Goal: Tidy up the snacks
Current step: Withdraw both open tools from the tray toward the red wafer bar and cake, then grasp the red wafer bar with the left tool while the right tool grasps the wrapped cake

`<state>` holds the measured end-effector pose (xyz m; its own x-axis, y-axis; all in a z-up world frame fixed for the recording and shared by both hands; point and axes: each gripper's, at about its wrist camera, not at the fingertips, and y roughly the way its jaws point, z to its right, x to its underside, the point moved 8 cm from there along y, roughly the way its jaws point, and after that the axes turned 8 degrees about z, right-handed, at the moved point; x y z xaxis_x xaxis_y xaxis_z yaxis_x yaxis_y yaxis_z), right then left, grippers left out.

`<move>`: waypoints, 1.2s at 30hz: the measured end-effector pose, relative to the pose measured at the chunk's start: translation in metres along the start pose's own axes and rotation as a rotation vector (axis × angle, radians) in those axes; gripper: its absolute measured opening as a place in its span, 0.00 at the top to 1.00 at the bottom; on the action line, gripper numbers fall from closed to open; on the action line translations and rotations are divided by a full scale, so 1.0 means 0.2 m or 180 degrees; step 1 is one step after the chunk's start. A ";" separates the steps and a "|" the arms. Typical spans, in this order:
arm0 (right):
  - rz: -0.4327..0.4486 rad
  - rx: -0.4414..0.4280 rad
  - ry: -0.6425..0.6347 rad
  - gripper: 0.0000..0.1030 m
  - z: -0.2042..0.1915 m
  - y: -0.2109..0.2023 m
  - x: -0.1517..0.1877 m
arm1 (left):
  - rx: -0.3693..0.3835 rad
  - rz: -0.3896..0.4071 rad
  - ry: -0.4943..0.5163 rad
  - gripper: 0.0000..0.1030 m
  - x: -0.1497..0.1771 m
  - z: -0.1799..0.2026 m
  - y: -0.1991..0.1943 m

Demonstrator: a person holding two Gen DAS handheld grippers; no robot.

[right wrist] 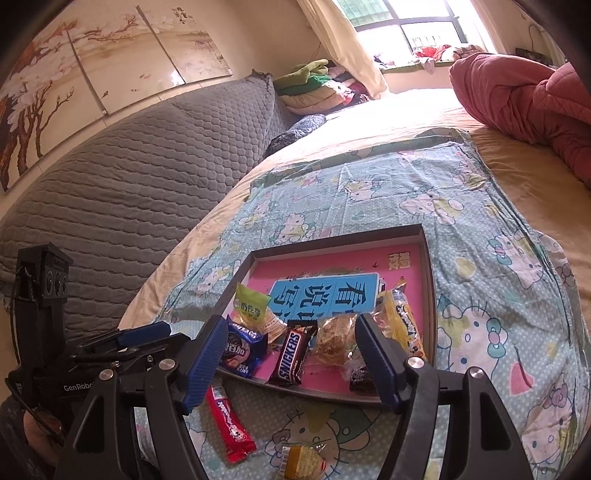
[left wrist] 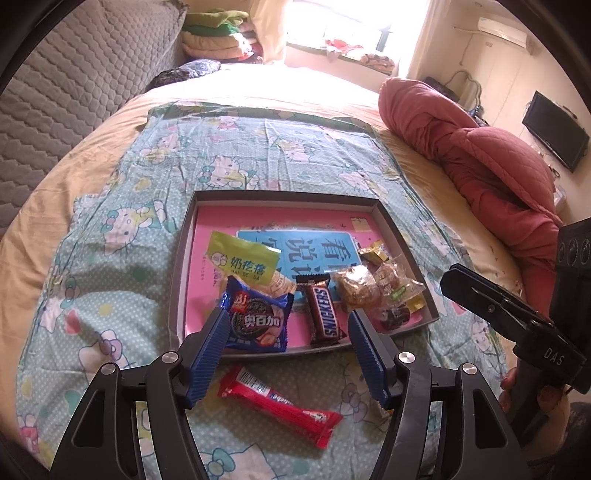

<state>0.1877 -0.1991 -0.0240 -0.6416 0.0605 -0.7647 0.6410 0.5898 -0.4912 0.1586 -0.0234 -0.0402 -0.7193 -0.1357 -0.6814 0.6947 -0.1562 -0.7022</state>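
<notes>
A dark shallow tray (left wrist: 284, 195) with a pink lining lies on the cartoon-cat sheet. In it are a green pouch (left wrist: 242, 260), a blue cookie pack (left wrist: 258, 317), a Snickers bar (left wrist: 324, 314), clear-wrapped pastries (left wrist: 360, 290) and a gold candy (left wrist: 373, 253). A red bar (left wrist: 280, 404) lies on the sheet in front of the tray. My left gripper (left wrist: 286, 317) hovers open above the tray's near edge, empty. My right gripper (right wrist: 290, 319) is open too, over the Snickers bar (right wrist: 291, 354), and holds nothing. A small yellow wrapped cake (right wrist: 301, 461) sits on the sheet below it, near the red bar (right wrist: 229, 424).
The cat-print sheet (left wrist: 258, 147) covers part of a beige bed. A rumpled red quilt (left wrist: 480, 155) lies to the right. A grey quilted headboard (left wrist: 74, 92) stands on the left, with folded clothes (left wrist: 218, 33) behind. A TV (left wrist: 557, 133) hangs on the far wall.
</notes>
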 end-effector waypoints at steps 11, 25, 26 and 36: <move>-0.0163 0.0044 0.0040 0.31 -0.03 -0.02 0.13 | -0.0023 -0.0176 -0.0133 0.34 0.14 -0.09 -0.01; -0.0647 0.0307 -0.0060 0.31 -0.04 -0.01 0.39 | -0.0173 -0.0548 -0.0478 0.34 0.37 -0.16 0.09; -0.0705 0.0348 -0.0081 0.31 -0.04 0.00 0.41 | -0.0178 -0.0556 -0.0482 0.34 0.38 -0.16 0.09; -0.1147 0.0638 -0.0383 0.31 -0.03 0.09 0.62 | -0.0237 -0.0662 -0.0406 0.34 0.47 -0.14 0.16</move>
<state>0.1170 -0.1764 -0.1239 -0.7934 -0.2221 -0.5668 0.4617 0.3872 -0.7981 0.1131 -0.0132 -0.1319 -0.8391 -0.2313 -0.4923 0.5270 -0.1218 -0.8411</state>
